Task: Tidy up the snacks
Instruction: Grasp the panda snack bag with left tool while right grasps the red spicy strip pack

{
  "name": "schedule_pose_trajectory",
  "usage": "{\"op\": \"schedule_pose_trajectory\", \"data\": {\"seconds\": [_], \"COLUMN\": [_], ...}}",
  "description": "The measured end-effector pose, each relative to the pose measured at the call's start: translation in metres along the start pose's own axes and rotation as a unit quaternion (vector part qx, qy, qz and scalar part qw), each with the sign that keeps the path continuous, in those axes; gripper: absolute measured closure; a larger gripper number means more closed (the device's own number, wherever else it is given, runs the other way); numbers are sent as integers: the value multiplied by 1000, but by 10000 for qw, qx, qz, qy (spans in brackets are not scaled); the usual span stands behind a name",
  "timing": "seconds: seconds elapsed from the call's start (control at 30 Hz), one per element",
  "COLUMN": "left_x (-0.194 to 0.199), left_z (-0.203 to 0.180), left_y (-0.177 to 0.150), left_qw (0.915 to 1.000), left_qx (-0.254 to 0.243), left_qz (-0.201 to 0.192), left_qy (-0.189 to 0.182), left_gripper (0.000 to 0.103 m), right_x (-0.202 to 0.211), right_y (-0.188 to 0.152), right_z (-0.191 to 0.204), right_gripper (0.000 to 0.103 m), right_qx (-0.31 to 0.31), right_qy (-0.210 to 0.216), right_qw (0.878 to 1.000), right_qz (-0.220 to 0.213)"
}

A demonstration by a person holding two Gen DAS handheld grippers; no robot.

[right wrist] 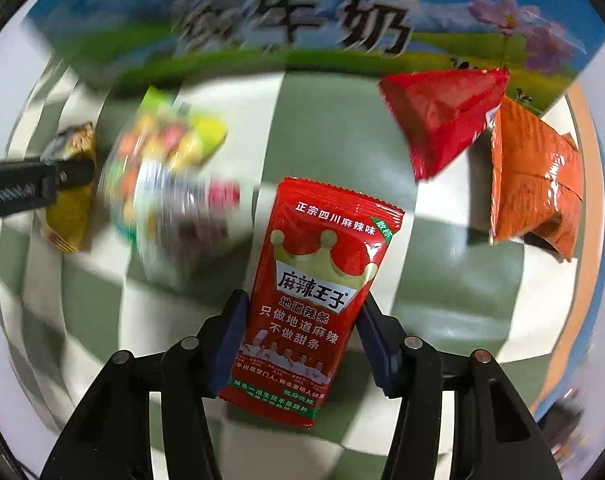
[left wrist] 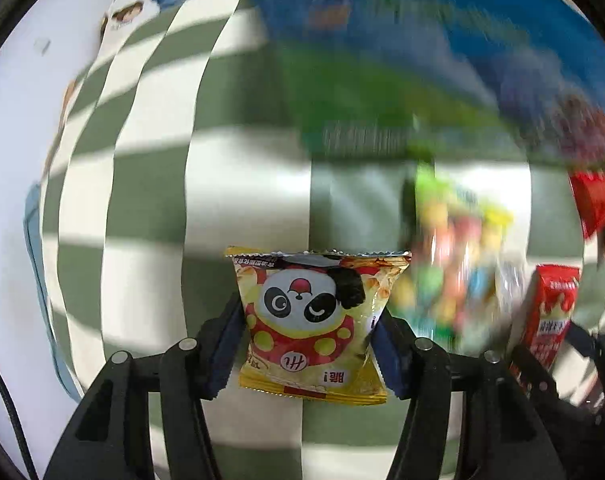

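Lengthwise, red sachet (right wrist: 310,300) pointing forward.

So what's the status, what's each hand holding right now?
Left gripper shut on panda snack bag. Right gripper shut on red spicy-strip packet. Candy bag lies between; nothing blocking.

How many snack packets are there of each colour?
Yellow: 1, the panda snack packet held in the left gripper.
Red: 2, the spicy strip packet held in the right gripper, and the red triangular packet.
Orange: 1, the orange packet.
Multicoloured: 1, the blurred candy bag.
Total: 5
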State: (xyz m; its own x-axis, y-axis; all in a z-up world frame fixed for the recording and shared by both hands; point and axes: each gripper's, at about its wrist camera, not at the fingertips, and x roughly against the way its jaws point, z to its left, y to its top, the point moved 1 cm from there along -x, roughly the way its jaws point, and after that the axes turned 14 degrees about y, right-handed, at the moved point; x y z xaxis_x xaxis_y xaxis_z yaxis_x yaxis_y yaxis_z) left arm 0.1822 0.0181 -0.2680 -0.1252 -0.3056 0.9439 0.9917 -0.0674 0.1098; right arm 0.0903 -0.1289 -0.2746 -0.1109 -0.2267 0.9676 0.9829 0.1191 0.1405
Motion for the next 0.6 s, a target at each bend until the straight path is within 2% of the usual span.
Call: {"op": "schedule_pose_trajectory", "data": {"seconds": [0.1, 0.2, 0.3, 0.43, 0.6], "left_x": [-4, -11, -25, -33, -41], "left_z": [7, 6, 1, -4, -8], "left_y": [-40, -72, -83, -85, -90], "left_qw": [9986, 9956, 9926, 9939, 9944], "left_qx": [201, 339, 471, 452, 481], "left_qz": [406, 725, 956, 899, 833], "left_qy": [-270, -491, -576, -445, -434], "left_gripper": [46, 46, 46, 45, 44], "right_x": [-2, -3, -2, 4, 7], "right_y": [-20, -38, -43, -44, -54], "right_z": [6, 6, -3, -17, -15], "right_gripper": [46, 46, 39, 35, 34], "right_qx": [477, 564, 91, -621, -890], "right_qy": [-50, 8, 391, 786, 884], "right_qw": [9982, 9968, 9984, 9948, 9920], "right_qz": [363, 566, 407, 172, 124]}}
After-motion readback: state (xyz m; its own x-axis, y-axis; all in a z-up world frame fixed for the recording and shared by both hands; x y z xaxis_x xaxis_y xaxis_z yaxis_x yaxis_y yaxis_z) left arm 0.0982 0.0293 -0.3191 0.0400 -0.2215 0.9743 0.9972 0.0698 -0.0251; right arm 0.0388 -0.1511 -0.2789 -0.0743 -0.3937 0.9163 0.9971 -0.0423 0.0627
